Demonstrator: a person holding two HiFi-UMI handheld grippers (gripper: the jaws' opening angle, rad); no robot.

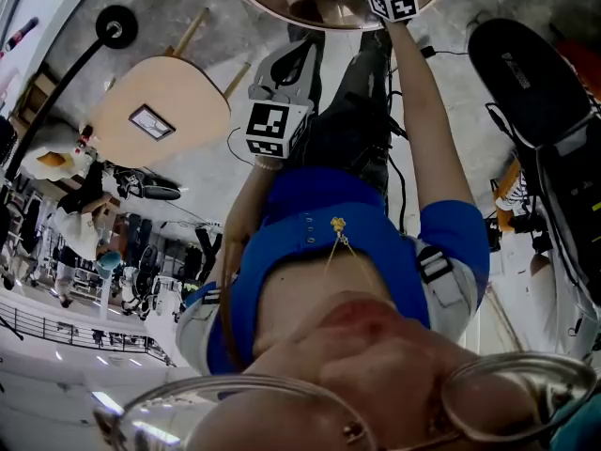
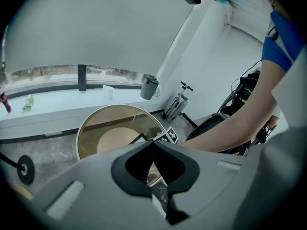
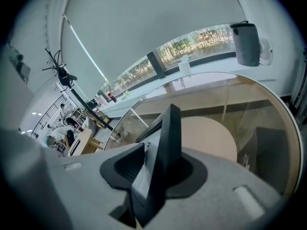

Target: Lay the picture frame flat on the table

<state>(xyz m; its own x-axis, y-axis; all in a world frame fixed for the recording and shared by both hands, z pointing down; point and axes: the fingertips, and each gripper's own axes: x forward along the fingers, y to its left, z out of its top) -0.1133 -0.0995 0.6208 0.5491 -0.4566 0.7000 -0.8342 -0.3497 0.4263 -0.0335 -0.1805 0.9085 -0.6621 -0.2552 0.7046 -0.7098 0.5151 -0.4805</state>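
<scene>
A black picture frame [image 3: 170,123] stands edge-on and tilted between the jaws of my right gripper [image 3: 163,150], above the round glass table [image 3: 283,128]. The jaws stand slightly apart around it, and I see no pad pressing on it. In the head view the right gripper's marker cube [image 1: 392,0] is over the table's edge [image 1: 272,7]. My left gripper [image 2: 153,143] hangs lower and nearer the person, its fingertips meeting with nothing between them. From the left gripper view the frame's dark corner [image 2: 139,139] shows beside the right marker cube [image 2: 166,136].
A round tan stool [image 3: 206,138] shows under the glass. A grey canister [image 3: 247,44] and a white cup [image 3: 184,67] sit on the window sill. A folded scooter [image 2: 177,104] leans at the wall. A wooden table [image 1: 188,92] carries another small frame [image 1: 150,121].
</scene>
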